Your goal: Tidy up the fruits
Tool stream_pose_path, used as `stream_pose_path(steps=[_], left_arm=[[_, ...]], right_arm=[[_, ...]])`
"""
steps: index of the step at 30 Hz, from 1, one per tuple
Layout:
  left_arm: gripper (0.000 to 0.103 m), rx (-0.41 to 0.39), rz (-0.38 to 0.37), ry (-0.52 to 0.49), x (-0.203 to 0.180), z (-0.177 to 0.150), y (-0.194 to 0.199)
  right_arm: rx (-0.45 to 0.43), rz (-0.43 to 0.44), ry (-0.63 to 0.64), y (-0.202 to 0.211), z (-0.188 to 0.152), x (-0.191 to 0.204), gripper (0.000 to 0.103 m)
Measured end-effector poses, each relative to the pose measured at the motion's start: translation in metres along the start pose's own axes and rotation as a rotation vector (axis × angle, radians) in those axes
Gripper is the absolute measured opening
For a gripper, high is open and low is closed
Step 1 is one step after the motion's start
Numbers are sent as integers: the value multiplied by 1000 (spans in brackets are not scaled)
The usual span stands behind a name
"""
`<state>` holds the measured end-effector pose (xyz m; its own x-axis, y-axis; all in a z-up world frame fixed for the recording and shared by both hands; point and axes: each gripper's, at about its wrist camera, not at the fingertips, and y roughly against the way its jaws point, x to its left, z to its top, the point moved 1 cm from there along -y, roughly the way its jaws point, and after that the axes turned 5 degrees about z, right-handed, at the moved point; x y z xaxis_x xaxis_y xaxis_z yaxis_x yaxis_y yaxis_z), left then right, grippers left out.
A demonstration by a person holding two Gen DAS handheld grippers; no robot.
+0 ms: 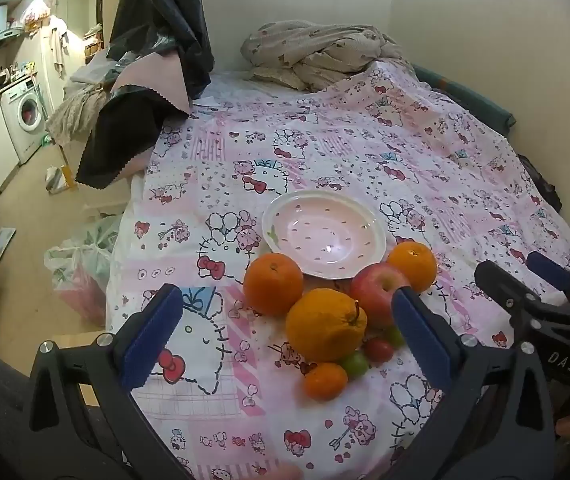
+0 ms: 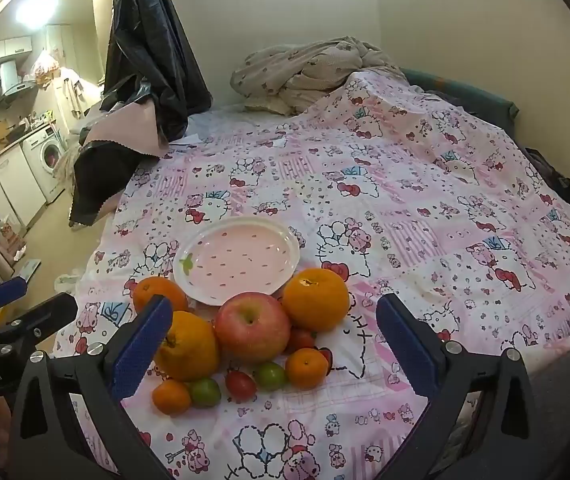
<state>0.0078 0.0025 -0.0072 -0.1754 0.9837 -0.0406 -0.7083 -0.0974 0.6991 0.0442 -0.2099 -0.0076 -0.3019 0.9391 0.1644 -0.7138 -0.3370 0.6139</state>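
Note:
A pink strawberry-print plate (image 1: 325, 236) (image 2: 237, 260) lies empty on the patterned bedspread. In front of it sits a cluster of fruit: a red apple (image 1: 375, 290) (image 2: 253, 326), several oranges including a large one (image 1: 325, 324) (image 2: 189, 346), a small mandarin (image 1: 325, 380) (image 2: 305, 367), green fruits (image 1: 353, 364) (image 2: 205, 392) and a red tomato (image 1: 379, 349) (image 2: 241, 385). My left gripper (image 1: 285, 332) hangs open above the near side of the pile. My right gripper (image 2: 275, 340) is open too, with its blue pads either side of the fruit and touching none. Nothing is held.
A crumpled blanket (image 1: 317, 52) lies at the head of the bed, with dark plastic sheeting (image 1: 157, 40) at the left. Plastic bags (image 1: 81, 264) sit on the floor beside the bed. A kitchen with a washing machine (image 1: 29, 114) is far left.

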Motion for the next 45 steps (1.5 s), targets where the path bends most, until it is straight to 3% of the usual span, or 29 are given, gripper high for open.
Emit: stream_pose_path(steps=[17,45], left_arm=[[103,-31,17,-38,-6,-2,4],[103,-39,15,-19,-1,0,4]], right_arm=[[-4,8,-7,2,-2,0,103],[0,6,-11,0,-2,-3,103]])
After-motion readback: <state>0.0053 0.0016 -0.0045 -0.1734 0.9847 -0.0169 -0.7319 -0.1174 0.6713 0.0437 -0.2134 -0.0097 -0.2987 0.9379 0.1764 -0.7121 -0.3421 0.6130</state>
